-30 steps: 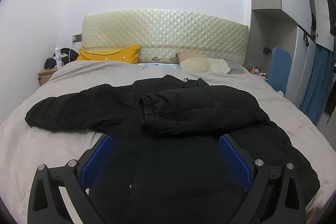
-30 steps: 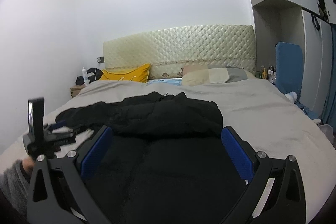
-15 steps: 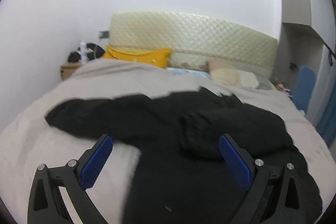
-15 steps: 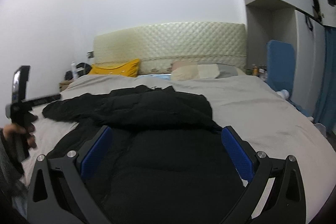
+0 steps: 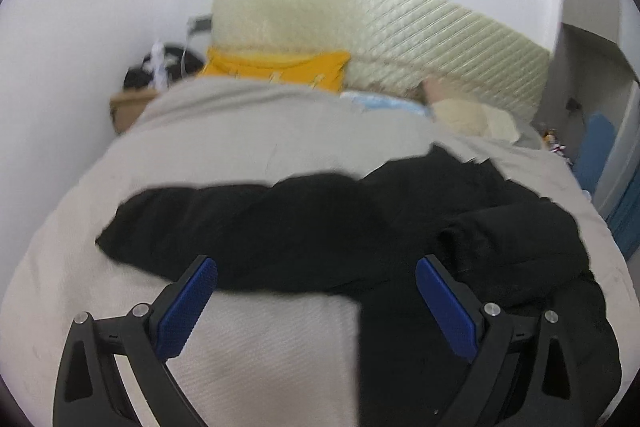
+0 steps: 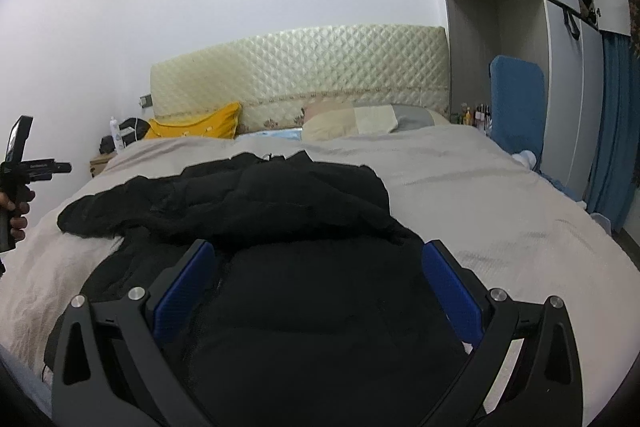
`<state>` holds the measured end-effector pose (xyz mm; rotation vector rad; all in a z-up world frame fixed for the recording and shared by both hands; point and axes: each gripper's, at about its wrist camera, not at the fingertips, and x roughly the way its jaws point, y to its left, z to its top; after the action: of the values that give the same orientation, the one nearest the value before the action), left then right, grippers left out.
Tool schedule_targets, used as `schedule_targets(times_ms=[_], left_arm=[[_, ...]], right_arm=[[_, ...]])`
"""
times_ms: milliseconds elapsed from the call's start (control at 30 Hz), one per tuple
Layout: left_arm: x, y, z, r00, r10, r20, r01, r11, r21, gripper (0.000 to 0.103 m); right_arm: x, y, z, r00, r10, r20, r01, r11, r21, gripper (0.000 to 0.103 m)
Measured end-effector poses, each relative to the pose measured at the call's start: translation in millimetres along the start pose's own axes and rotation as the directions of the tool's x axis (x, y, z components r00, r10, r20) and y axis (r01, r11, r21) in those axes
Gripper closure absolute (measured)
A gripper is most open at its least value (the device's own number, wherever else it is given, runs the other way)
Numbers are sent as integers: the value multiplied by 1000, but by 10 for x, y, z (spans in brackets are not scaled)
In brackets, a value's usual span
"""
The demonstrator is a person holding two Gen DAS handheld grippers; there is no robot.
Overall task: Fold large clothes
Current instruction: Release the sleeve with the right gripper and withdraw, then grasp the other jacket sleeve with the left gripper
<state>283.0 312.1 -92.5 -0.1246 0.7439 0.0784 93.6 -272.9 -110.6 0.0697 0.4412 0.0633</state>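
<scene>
At the bottom of the left wrist view we see our left gripper [image 5: 316, 277] with its blue pads [image 5: 182, 311] spread wide and nothing between them, hanging over the pale bed cover [image 5: 272, 351]. Just beyond, the black jacket [image 5: 460, 239] lies on the bed, one sleeve [image 5: 208, 223] stretched toward the left of the frame and the body filling the lower right. In the right wrist view our right gripper [image 6: 318, 265] is likewise released, its pads wide apart above the jacket's body at lower centre. Another sleeve is folded across the chest in mid-frame. Farther back sit a yellow pillow [image 6: 196, 125], a beige pillow [image 6: 352, 121] and the quilted headboard [image 6: 300, 67]. At the far left edge, a hand [image 6: 16, 211] holds the other gripper's handle.
</scene>
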Motion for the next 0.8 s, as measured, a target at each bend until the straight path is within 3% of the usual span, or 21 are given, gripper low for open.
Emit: schedule_targets(times_ms=[100, 200, 333, 433, 600, 700, 800], left_arm=[[292, 378, -103, 998, 25, -51, -28, 997, -68, 2], [605, 855, -209, 995, 0, -104, -19, 982, -189, 2], [976, 1512, -389, 989, -45, -143, -12, 925, -379, 2], [1223, 1899, -524, 984, -12, -175, -69, 891, -449, 3], [1531, 2333, -715, 983, -81, -163, -27, 821, -570, 4], [1667, 2533, -744, 987, -115, -109, 22, 779, -626, 4], [1733, 2634, -731, 990, -132, -58, 64, 764, -642, 4]], right_arm=[[107, 52, -10, 1000, -4, -25, 4, 1000, -6, 0], [190, 104, -49, 998, -28, -54, 26, 999, -37, 0], [278, 142, -44, 995, -19, -94, 18, 1000, -10, 0], [363, 239, -6, 995, -24, -99, 23, 1000, -17, 0], [544, 523, 1, 992, 3, -130, -9, 999, -47, 0], [689, 652, -32, 988, 0, -156, -11, 998, -69, 0], [846, 686, -57, 983, -4, -186, -7, 998, -57, 0]])
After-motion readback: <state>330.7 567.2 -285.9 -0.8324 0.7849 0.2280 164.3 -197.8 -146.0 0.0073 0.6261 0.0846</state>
